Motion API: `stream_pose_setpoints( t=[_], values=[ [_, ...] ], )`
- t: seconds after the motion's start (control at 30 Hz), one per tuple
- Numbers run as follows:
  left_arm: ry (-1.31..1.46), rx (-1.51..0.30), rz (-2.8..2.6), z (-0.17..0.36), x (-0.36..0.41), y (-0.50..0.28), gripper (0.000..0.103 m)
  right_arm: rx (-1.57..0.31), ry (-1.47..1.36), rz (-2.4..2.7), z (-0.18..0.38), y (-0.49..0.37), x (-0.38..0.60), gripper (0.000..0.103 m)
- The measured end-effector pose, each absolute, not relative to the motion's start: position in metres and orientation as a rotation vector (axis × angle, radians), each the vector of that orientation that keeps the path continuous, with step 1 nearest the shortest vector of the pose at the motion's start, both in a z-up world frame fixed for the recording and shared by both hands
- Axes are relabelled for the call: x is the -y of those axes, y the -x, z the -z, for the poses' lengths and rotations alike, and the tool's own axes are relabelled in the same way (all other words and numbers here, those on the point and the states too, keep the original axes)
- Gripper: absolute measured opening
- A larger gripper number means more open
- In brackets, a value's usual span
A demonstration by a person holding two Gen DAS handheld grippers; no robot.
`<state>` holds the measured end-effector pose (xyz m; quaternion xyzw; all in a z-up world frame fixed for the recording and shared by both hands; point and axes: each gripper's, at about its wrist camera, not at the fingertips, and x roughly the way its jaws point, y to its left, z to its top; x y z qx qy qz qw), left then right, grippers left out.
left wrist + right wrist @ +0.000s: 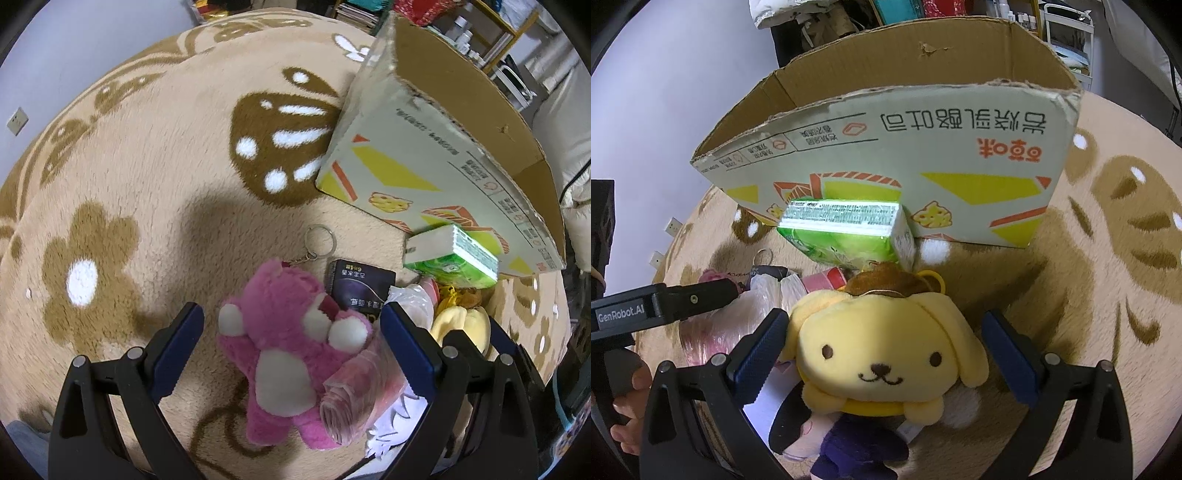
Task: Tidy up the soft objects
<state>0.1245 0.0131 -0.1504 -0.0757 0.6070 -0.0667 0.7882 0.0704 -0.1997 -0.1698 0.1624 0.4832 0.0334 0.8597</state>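
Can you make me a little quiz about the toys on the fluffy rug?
1. True or false: the left gripper has squeezed the pink bear.
2. What colour is the puppy plush between the right gripper's fingers?
3. Which thing leans against the cardboard box? A) green tissue pack B) key ring C) dark packet

Key: 1 false, its jaws are open around the bear. 2 yellow. 3 A.
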Motion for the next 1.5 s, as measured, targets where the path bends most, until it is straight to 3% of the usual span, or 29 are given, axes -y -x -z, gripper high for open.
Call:
stream_pose_setpoints(
  t=[0.17,0.63,1.1,1.5],
  values=[
    [0.193,-1.317,0.139,0.155,-0.017,-0.124,0.096,-1.025,-0.344,-0.075,0.173,-0.073,0.198,0.103],
    [0.222,-1.35,0.143,0.164,-0.03,-0.126,0.07,-1.064,-0.405,-0.098,0.182,-0.076,0.202,0.103],
    [0.124,-1.273,0.134,0.149,-0.002,-0.117,0.061,-1.013,-0.341,-0.103,0.167,-0.065,0.2,0.09],
    [0.068,-1.119,0.111,0.112,-0.01,-0.097,0.059,-0.911,-0.275,-0.06,0.136,-0.049,0.204,0.087]
  ],
)
